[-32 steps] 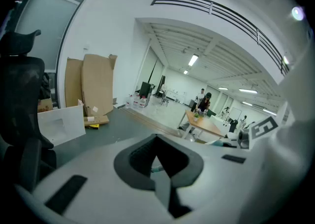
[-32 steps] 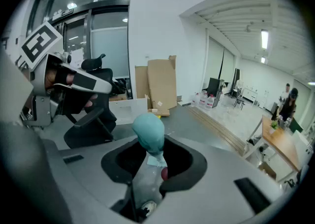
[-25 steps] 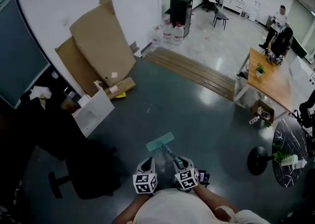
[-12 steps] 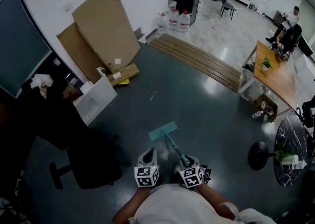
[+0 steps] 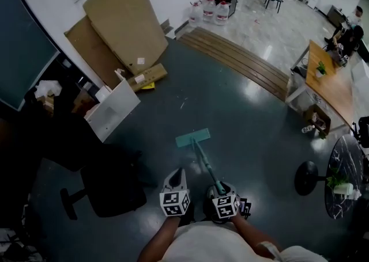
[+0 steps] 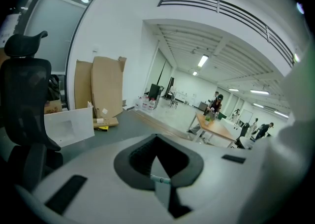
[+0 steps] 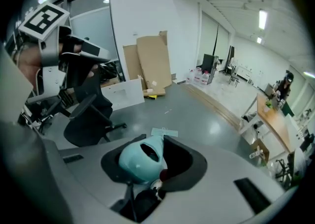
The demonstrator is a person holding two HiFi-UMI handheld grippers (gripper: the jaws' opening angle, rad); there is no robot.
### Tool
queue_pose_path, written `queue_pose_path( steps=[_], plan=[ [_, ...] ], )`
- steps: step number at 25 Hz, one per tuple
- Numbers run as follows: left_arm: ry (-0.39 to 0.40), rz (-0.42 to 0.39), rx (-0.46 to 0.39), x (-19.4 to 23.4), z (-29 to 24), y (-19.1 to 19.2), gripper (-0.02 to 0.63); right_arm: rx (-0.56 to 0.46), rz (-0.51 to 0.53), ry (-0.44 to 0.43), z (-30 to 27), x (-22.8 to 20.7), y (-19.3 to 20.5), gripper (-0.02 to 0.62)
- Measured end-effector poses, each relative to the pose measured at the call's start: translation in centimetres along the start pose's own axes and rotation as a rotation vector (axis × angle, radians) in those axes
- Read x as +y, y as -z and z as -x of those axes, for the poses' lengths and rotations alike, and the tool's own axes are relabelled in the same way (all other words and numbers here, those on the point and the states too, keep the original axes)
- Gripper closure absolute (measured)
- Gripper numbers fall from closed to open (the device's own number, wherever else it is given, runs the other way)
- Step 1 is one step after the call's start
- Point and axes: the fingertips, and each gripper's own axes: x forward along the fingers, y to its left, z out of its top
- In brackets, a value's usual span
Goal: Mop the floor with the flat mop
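The flat mop's teal head (image 5: pixel 193 137) lies flat on the dark floor ahead of me. Its teal handle (image 5: pixel 206 166) slants back to my right gripper (image 5: pixel 222 196). In the right gripper view that gripper (image 7: pixel 147 161) is shut on the rounded teal end of the handle (image 7: pixel 140 161), and the mop head (image 7: pixel 164 132) shows on the floor beyond. My left gripper (image 5: pixel 174 196) hangs beside the handle, a little to its left, apart from it. In the left gripper view its jaws (image 6: pixel 157 156) look shut with nothing between them.
A black office chair (image 5: pixel 112 189) stands close on my left. Behind it are a white panel (image 5: pixel 112 114) and leaning cardboard sheets (image 5: pixel 124 22). A wooden ramp (image 5: pixel 242 62) crosses ahead. On the right are a wooden table (image 5: pixel 331 85), a round dark table (image 5: pixel 346 169) and a stool base (image 5: pixel 307 177).
The whole scene has slid up the head view. The mop head now lies farther ahead of the grippers, with more handle showing. Both grippers keep their hold and spacing.
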Motion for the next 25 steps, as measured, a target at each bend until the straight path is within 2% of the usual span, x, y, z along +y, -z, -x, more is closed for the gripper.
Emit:
queue_pose_path(
  steps=[3, 6, 10, 14, 19, 25],
  plan=[
    [-0.015, 0.003, -0.013, 1.1, -0.5, -0.5, 0.6, -0.039, 0.053, 0.005, -4.5, 0.2, -3.2, 0.482],
    [-0.031, 0.01, -0.019, 2.1, -0.8, -1.1, 0.6, -0.064, 0.061, 0.015, -9.9, -0.5, -7.3, 0.482],
    [-0.049, 0.034, -0.02, 3.0, -0.7, -1.6, 0.6, -0.024, 0.023, 0.046, -17.2, -2.5, -12.1, 0.483],
    [-0.078, 0.04, -0.021, 3.9, 0.4, -1.5, 0.6, 0.012, 0.016, 0.071, -21.1, -4.3, -14.3, 0.483],
    [-0.093, 0.047, -0.019, 5.5, 1.7, -1.1, 0.6, 0.015, 0.017, 0.069, -18.1, -3.4, -14.0, 0.483],
    [-0.055, 0.044, -0.009, 5.0, 3.1, -0.2, 0.6, 0.019, -0.034, 0.024, -6.4, -1.7, -9.1, 0.483]
  ],
)
